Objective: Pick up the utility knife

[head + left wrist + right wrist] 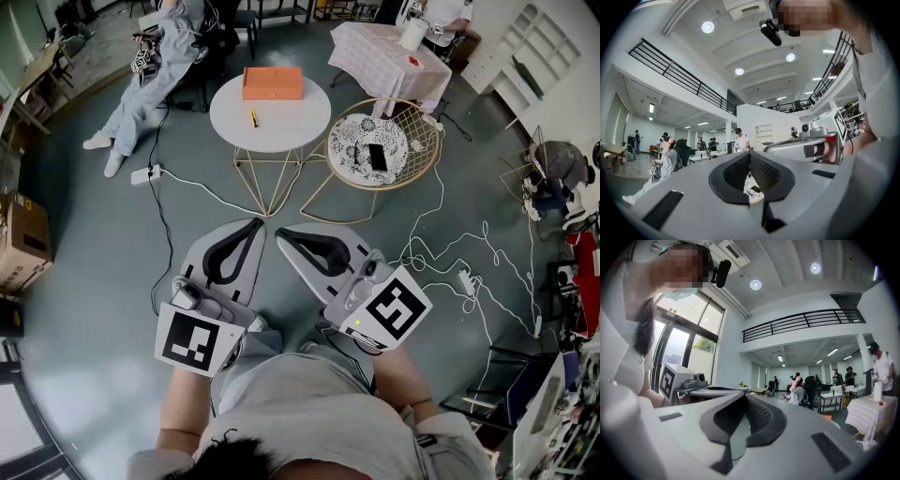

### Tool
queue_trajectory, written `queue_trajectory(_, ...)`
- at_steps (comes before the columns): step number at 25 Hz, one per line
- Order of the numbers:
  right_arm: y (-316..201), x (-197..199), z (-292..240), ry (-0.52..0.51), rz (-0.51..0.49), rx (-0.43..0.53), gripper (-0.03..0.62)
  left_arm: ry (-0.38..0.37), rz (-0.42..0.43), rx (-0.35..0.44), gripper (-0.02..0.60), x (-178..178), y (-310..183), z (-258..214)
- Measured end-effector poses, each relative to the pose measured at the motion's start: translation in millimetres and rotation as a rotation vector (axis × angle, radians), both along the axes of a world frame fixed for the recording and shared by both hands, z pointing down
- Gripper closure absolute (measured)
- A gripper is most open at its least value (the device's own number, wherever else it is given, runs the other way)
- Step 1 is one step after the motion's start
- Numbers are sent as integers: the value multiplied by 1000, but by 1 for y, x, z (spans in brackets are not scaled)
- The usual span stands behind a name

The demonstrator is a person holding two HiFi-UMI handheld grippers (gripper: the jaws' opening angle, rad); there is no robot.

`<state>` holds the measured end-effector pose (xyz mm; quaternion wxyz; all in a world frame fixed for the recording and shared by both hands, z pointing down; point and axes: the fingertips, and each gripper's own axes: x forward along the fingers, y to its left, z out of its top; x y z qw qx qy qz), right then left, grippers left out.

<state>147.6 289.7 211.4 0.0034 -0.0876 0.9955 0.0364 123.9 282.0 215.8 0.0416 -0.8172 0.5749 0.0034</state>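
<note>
The utility knife (pixel 252 117), small and yellow, lies on a round white table (pixel 291 127) far ahead of me, next to an orange box (pixel 273 83). Both grippers are held close to my body, well short of that table and pointing toward it. The left gripper (pixel 255 225) is shut, its black pads meeting at the tips with nothing between them (pixel 750 153). Beside it the right gripper (pixel 281 234) is also shut and empty (pixel 743 395). The knife does not show in either gripper view.
A gold wire table (pixel 427 159) with a patterned top carries a black phone (pixel 377 157). Beyond stands a cloth-covered table (pixel 384 56). A seated person (pixel 155 66) is at back left. A power strip (pixel 145 174) and cables cross the floor; a cardboard box (pixel 23 239) sits at left.
</note>
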Motion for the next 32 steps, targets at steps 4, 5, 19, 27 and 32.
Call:
queue_trajectory(4, 6, 11, -1, 0, -5, -1, 586, 2, -2, -6, 571, 11, 6, 1)
queue_trajectory(5, 6, 11, -1, 1, -6, -1, 586, 1, -3, -8, 571, 12, 7, 1)
queue_trajectory(19, -6, -36, 5, 6, -1, -4, 585, -3, -16, -2, 571, -40, -4, 5)
queue_trajectory(27, -17, -60, 12, 13, 17, -32, 583, 13, -3, 5, 571, -68, -16, 10)
queue_trajectory(32, -48, -68, 15, 14, 33, -46, 583, 15, -10, -7, 571, -80, -40, 17)
